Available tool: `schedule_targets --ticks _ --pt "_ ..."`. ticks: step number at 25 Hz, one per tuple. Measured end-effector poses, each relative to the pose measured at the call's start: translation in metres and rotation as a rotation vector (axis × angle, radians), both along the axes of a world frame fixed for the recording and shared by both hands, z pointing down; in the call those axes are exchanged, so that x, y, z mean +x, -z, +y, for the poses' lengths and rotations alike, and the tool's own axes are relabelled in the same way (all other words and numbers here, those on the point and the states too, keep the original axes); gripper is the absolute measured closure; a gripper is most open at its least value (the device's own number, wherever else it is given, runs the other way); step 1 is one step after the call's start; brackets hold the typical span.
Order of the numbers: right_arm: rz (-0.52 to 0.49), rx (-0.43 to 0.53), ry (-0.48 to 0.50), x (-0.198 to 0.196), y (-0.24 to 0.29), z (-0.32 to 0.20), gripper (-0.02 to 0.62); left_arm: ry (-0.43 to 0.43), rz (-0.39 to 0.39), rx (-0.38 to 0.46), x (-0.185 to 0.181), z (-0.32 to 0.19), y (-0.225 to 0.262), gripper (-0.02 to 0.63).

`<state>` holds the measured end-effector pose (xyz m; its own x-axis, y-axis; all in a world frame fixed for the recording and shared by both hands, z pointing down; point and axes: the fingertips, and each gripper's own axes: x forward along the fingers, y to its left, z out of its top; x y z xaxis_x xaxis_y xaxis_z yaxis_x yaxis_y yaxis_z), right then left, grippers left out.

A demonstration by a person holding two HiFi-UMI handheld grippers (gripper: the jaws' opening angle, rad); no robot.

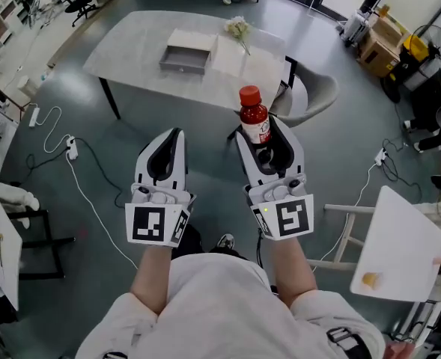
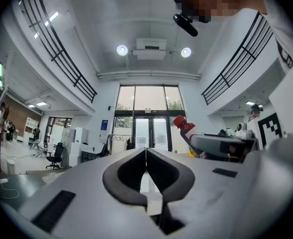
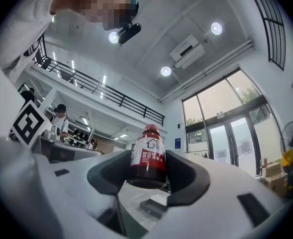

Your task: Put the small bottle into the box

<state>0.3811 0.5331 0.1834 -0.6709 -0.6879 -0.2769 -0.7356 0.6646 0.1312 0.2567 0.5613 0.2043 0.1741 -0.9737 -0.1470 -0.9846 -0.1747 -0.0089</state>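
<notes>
The small bottle (image 1: 254, 120), filled with red liquid and topped by a red cap, stands upright between the jaws of my right gripper (image 1: 259, 134), which is shut on its lower body. In the right gripper view the bottle (image 3: 147, 157) fills the gap between the dark pads of that gripper (image 3: 147, 172). My left gripper (image 1: 173, 136) is held beside it at the same height, shut and empty, its tips touching in the left gripper view (image 2: 146, 156). The grey open box (image 1: 186, 57) sits on the table (image 1: 130, 47) well ahead of both grippers.
A white lid or sheet (image 1: 228, 55) lies right of the box, with a small bunch of flowers (image 1: 239, 30) behind it. A grey chair (image 1: 314, 93) stands at the table's right end. Cables (image 1: 78, 163) run over the floor at left, and a white side table (image 1: 400, 245) stands at right.
</notes>
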Motion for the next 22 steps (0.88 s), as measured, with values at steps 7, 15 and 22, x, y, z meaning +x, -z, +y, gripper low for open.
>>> schedule_targets --ticks 7,15,22 --pt "0.021 -0.037 0.044 -0.014 -0.021 -0.031 0.364 0.021 0.002 -0.039 -0.011 -0.030 -0.021 0.583" --pt "0.035 -0.038 0.056 -0.083 -0.024 -0.114 0.364 0.024 0.013 -0.045 -0.082 -0.116 -0.027 0.583" --pt "0.060 -0.033 0.068 -0.169 -0.021 -0.179 0.364 0.003 0.020 -0.052 -0.165 -0.182 -0.028 0.583"
